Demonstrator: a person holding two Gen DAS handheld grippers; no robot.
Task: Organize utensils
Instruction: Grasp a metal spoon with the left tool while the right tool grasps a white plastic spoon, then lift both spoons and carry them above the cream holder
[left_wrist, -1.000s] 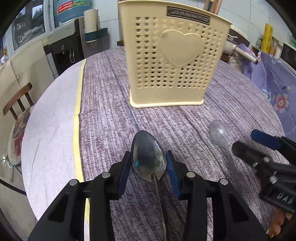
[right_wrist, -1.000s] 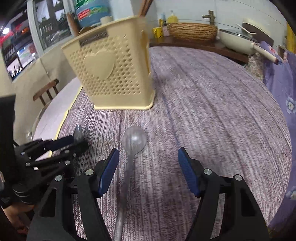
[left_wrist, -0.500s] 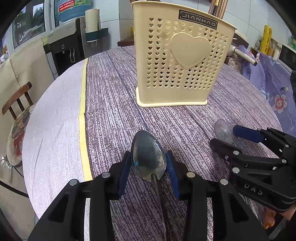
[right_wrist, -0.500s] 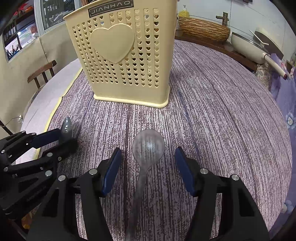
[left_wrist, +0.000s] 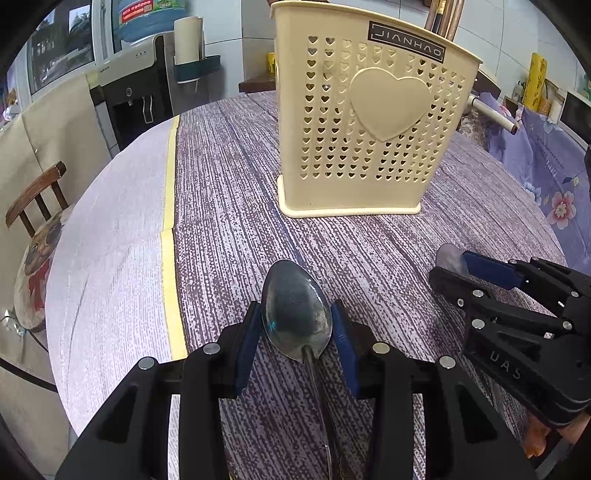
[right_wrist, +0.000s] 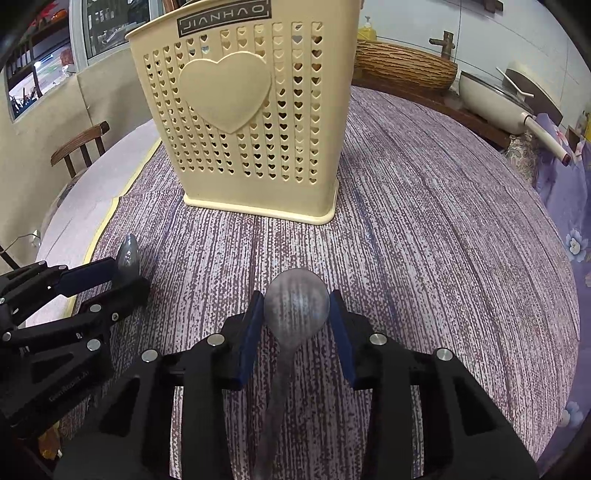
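left gripper (left_wrist: 295, 325) I see clamped on metal spoon (left_wrist: 295, 317) | right gripper (right_wrist: 295, 317) just closed, fingers pressing clear spoon (right_wrist: 295, 306) | right view only: wicker basket (right_wrist: 402, 68) behind holder (right_wrist: 251, 122)

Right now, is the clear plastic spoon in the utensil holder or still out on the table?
Out. The clear plastic spoon lies on the table, in front of the utensil holder, between the right gripper's closing fingers.

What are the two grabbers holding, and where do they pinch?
Left gripper pinches the metal spoon by its bowl. Right gripper has just closed on the clear spoon's bowl.
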